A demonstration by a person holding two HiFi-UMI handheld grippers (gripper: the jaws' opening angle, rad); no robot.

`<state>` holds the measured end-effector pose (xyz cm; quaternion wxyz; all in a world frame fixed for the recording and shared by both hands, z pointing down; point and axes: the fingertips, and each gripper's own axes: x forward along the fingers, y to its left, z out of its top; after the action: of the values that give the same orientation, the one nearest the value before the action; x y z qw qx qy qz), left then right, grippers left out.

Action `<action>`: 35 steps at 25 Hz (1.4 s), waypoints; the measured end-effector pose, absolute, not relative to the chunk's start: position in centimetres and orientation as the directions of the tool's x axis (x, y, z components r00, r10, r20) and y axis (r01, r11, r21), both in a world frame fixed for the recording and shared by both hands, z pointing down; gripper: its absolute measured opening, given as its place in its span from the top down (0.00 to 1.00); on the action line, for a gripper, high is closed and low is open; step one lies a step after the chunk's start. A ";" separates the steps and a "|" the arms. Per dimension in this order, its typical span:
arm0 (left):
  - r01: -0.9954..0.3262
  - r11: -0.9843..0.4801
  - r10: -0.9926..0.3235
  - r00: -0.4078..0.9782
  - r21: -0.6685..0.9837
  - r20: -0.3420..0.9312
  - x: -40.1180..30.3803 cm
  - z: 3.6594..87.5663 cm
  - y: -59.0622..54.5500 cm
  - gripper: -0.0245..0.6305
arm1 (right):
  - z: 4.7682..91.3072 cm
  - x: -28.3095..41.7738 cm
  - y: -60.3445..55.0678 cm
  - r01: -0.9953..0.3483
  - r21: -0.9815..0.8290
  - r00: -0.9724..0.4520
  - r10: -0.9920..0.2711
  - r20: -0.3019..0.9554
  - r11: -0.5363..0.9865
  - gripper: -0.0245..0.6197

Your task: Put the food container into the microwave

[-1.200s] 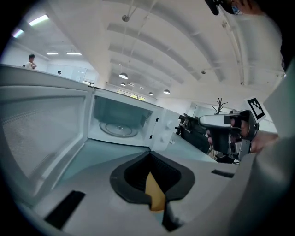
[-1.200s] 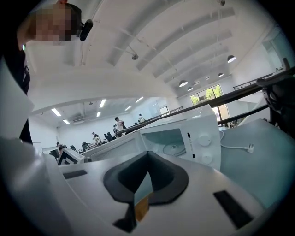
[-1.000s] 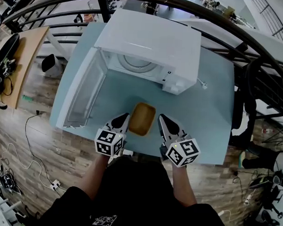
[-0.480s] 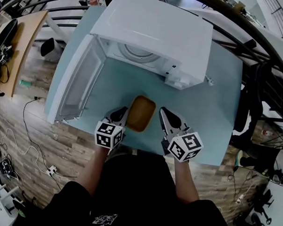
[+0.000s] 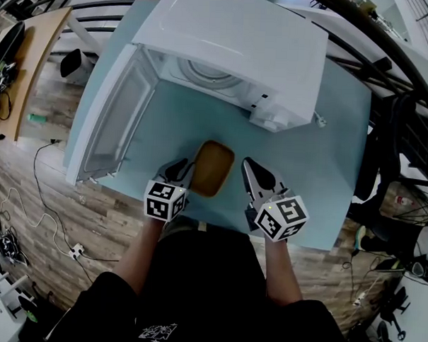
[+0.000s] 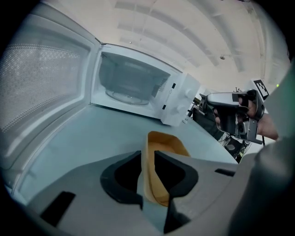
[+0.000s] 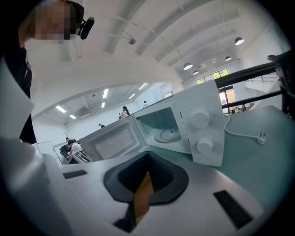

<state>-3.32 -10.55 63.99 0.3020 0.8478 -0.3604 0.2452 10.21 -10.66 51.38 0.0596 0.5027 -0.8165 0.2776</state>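
Note:
A tan, empty food container (image 5: 213, 167) lies on the light blue table (image 5: 314, 157) in front of the white microwave (image 5: 234, 40), whose door (image 5: 110, 112) hangs open to the left. My left gripper (image 5: 184, 170) sits at the container's left side. In the left gripper view its jaws have just been opening, and the left gripper (image 6: 147, 154) straddles the container's (image 6: 168, 143) left wall without pinching it. My right gripper (image 5: 247, 165) rests just right of the container, jaws together. In its own view, right gripper (image 7: 147, 159), a thin tan strip shows in the slit.
The microwave's cavity with its glass turntable (image 5: 204, 71) faces me. Its control knobs (image 7: 203, 124) are on the right, and a power plug (image 7: 260, 137) lies on the table beyond. Black railing (image 5: 390, 40) curves behind the table. The table's near edge is right under my grippers.
Both grippers have crept forward along the container's sides and sunk toward the table. The left one now overlaps the left rim. The container has not shifted.

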 end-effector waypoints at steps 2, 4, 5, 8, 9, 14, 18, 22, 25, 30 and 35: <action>-0.761 -0.559 -0.461 0.615 0.329 0.640 -3.3 64.1 -10.6 0.84 | 51.4 10.4 -10.6 -0.855 -0.395 -0.484 -0.790 0.377 0.336 0.95; -0.765 -0.555 -0.461 0.609 0.326 0.645 -3.3 64.3 -10.6 0.84 | 51.5 10.4 -10.6 -0.855 -0.397 -0.483 -0.789 0.378 0.334 0.95; -0.767 -0.554 -0.460 0.605 0.323 0.650 -3.2 64.4 -10.6 0.83 | 51.6 10.4 -10.5 -0.855 -0.397 -0.483 -0.789 0.379 0.333 0.95; -0.771 -0.557 -0.448 0.592 0.309 0.670 -3.1 65.0 -10.5 0.83 | 51.8 10.4 -10.5 -0.856 -0.398 -0.481 -0.789 0.382 0.329 0.95; -0.771 -0.561 -0.441 0.587 0.302 0.679 -3.1 65.2 -10.5 0.83 | 51.8 10.4 -10.5 -0.857 -0.399 -0.479 -0.790 0.383 0.327 0.95; -0.773 -0.567 -0.414 0.566 0.284 0.713 -3.0 65.8 -10.0 0.83 | 52.1 10.8 -10.4 -0.859 -0.403 -0.473 -0.792 0.385 0.316 0.95; -0.777 -0.558 -0.412 0.564 0.291 0.716 -2.8 66.1 -10.0 0.83 | 52.2 11.0 -10.3 -0.860 -0.404 -0.469 -0.794 0.386 0.312 0.95; -0.788 -0.545 -0.421 0.553 0.287 0.719 -2.8 66.3 -10.2 0.84 | 52.2 11.3 -10.3 -0.861 -0.403 -0.467 -0.795 0.387 0.310 0.95; -0.794 -0.537 -0.428 0.548 0.286 0.719 -2.8 66.3 -10.3 0.86 | 52.3 11.4 -10.3 -0.863 -0.401 -0.465 -0.795 0.389 0.308 0.95; -0.800 -0.527 -0.430 0.542 0.287 0.722 -2.9 66.2 -10.4 0.91 | 52.3 11.5 -10.4 -0.864 -0.401 -0.463 -0.794 0.393 0.305 0.95; -0.805 -0.518 -0.432 0.539 0.290 0.723 -3.1 66.2 -10.5 0.91 | 52.1 11.4 -10.6 -0.863 -0.401 -0.464 -0.798 0.385 0.308 0.95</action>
<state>-3.11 -10.54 66.22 0.3137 0.8191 -0.3776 0.2969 11.37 -10.60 52.11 0.0570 0.5145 -0.8068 0.2848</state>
